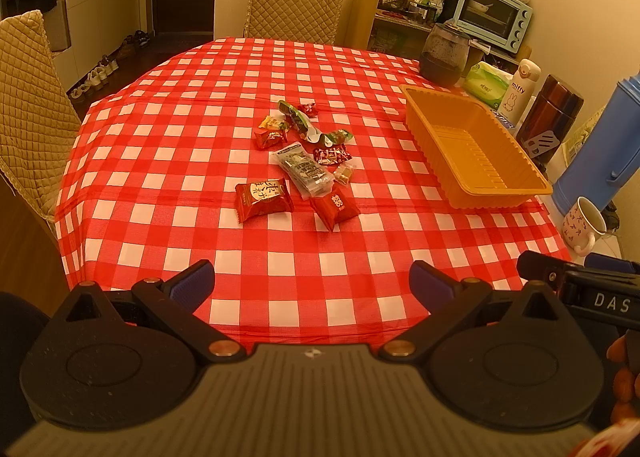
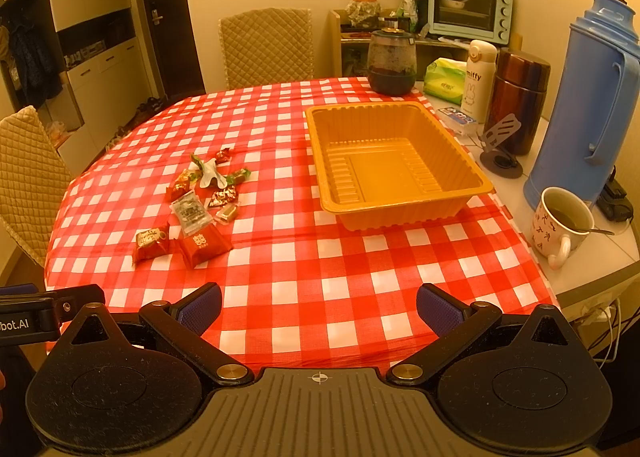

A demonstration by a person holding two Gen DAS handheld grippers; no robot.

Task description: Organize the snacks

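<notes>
- Left wrist view: left gripper [image 1: 312, 281] spread wide, holding nothing, near the table's front edge.
- Right gripper [image 2: 319, 303] likewise spread, empty.
- Snacks [image 2: 196, 201] lie scattered left of the orange tray [image 2: 472, 171], apart from it.

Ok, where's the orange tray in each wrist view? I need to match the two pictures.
Left wrist: orange tray sits right of centre, empty, to the right of the snack pile.
Right wrist: tray sits at centre, just right of the middle, with the snacks to its left.
Shared landmark: the blue flask stands beyond the tray's right side in both views.
</notes>
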